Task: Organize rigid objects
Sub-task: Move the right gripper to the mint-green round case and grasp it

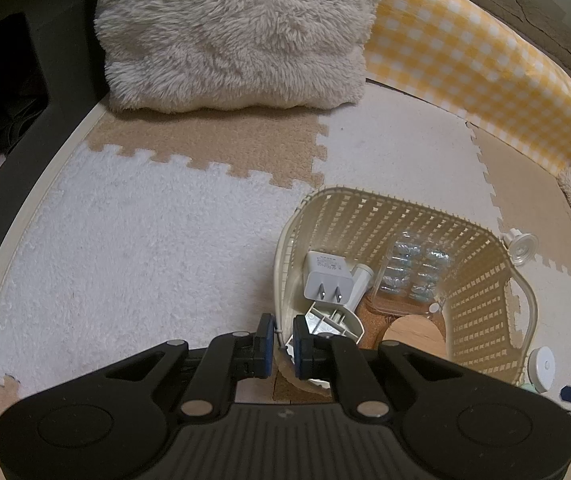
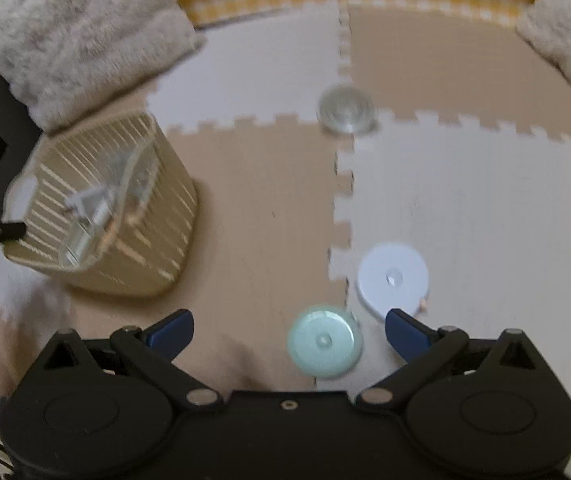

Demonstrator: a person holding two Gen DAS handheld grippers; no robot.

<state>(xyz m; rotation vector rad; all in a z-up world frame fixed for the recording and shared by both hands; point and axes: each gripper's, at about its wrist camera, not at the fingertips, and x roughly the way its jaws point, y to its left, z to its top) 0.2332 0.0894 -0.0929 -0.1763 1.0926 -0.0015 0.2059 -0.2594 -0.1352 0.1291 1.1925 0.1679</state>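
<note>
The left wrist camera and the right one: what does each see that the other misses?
Only the left shows inside the basket: a white plug adapter and a clear blister pack, with the left gripper shut on the rim. Only the right shows a mint-green disc between the open right gripper. Both show the basket, white disc and clear round piece.

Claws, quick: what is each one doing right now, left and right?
Left claw: shut on the basket rim.
Right claw: open, holding nothing, mint green disc on the mat between its fingers.
</note>
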